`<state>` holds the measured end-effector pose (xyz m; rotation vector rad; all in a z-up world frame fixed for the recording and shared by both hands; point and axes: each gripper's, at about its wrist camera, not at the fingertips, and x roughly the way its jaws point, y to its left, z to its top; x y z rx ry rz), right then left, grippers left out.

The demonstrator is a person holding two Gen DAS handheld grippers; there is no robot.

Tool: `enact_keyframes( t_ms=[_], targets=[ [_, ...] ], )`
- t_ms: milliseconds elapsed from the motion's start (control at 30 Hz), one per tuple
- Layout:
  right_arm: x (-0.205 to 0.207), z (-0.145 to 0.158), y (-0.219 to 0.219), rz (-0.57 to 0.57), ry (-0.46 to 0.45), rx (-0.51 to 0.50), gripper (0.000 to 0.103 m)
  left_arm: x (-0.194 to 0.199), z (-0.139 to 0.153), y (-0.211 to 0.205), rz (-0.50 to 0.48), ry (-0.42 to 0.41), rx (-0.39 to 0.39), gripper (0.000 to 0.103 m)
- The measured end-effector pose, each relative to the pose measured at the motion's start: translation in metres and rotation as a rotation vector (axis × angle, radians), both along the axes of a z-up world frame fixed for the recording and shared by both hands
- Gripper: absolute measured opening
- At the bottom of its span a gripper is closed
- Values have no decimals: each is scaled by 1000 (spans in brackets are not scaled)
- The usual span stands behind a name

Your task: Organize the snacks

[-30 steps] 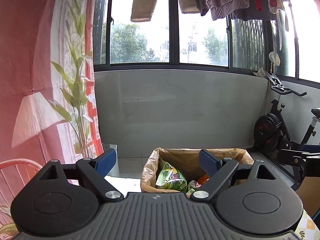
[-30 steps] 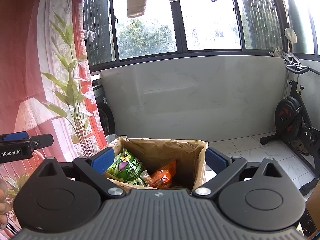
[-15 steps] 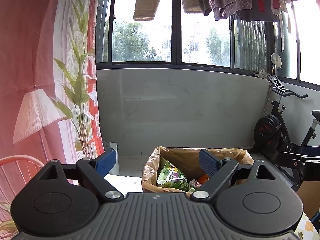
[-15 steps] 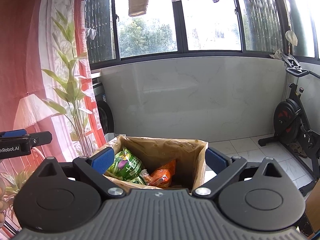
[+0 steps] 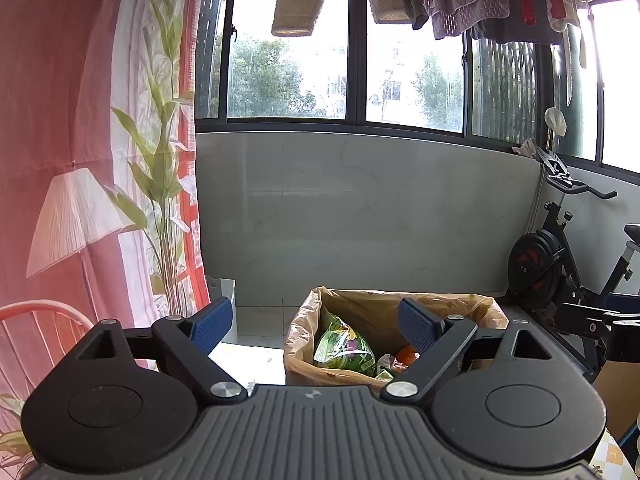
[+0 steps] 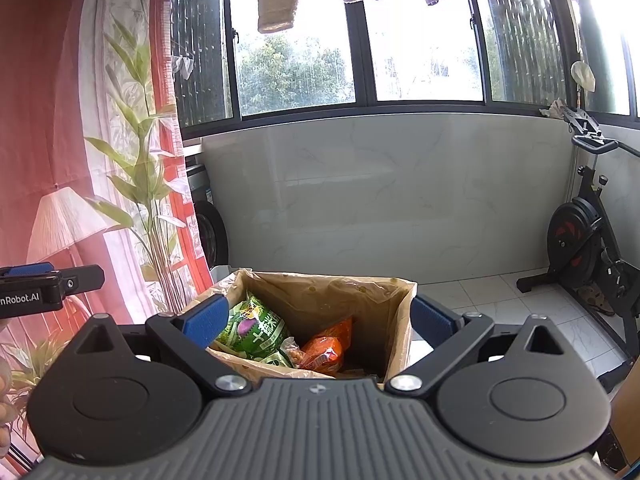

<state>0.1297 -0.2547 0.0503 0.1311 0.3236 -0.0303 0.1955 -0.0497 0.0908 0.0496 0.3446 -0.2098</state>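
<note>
Ahead of both grippers stands a brown cardboard box (image 6: 394,322) lined with a thin plastic bag (image 5: 298,338). From the right gripper (image 6: 320,322), whose jaws are spread wide and hold nothing, the box sits directly between the blue pads (image 6: 206,322). From the left gripper (image 5: 314,326), likewise spread and empty, the box lies ahead and to the right. Inside, a green snack bag (image 6: 254,332) leans at the left, an orange snack bag (image 6: 326,350) just beside it. An exercise bike (image 5: 560,256) stands far right.
</note>
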Motion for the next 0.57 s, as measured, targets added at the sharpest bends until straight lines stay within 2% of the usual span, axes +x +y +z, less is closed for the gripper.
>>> enact_keyframes(
  t_ms=[567],
  targets=[
    [0, -1, 0, 2, 5, 1, 99, 1, -2, 2, -1, 10, -8, 91]
  ],
)
